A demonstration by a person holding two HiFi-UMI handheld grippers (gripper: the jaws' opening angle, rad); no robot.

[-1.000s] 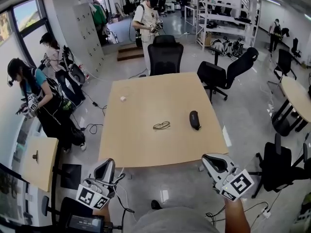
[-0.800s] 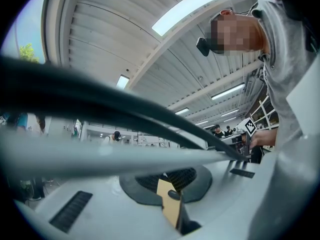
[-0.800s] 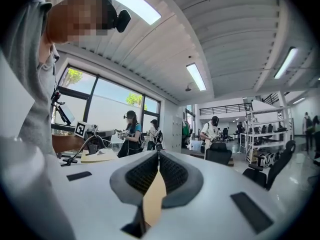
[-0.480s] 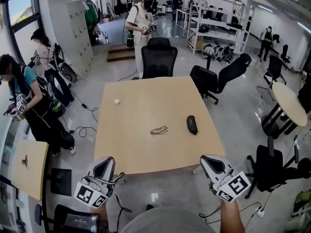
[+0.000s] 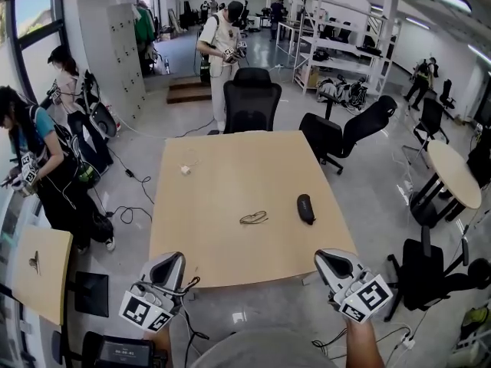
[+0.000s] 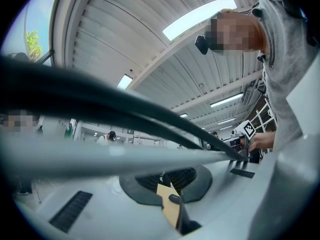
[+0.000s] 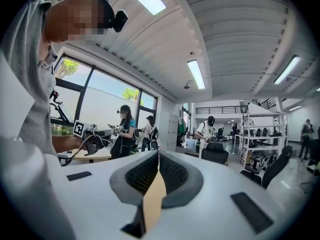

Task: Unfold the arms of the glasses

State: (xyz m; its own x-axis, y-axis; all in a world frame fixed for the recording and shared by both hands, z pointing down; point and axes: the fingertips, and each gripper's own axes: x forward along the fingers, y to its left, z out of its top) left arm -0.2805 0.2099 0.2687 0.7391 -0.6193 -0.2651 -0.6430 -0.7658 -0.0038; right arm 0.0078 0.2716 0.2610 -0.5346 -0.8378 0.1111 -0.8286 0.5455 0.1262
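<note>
Glasses (image 5: 254,218) lie on a table (image 5: 222,163), a case (image 5: 306,208) just right of them. The left gripper (image 5: 170,259) and right gripper (image 5: 325,258) are before its near edge.

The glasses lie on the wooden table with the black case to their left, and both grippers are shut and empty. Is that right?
Not quite: the head view shows the black case to the right of the glasses. The rest holds: they lie on the wooden table, and the left gripper and right gripper are shut and empty.
</note>
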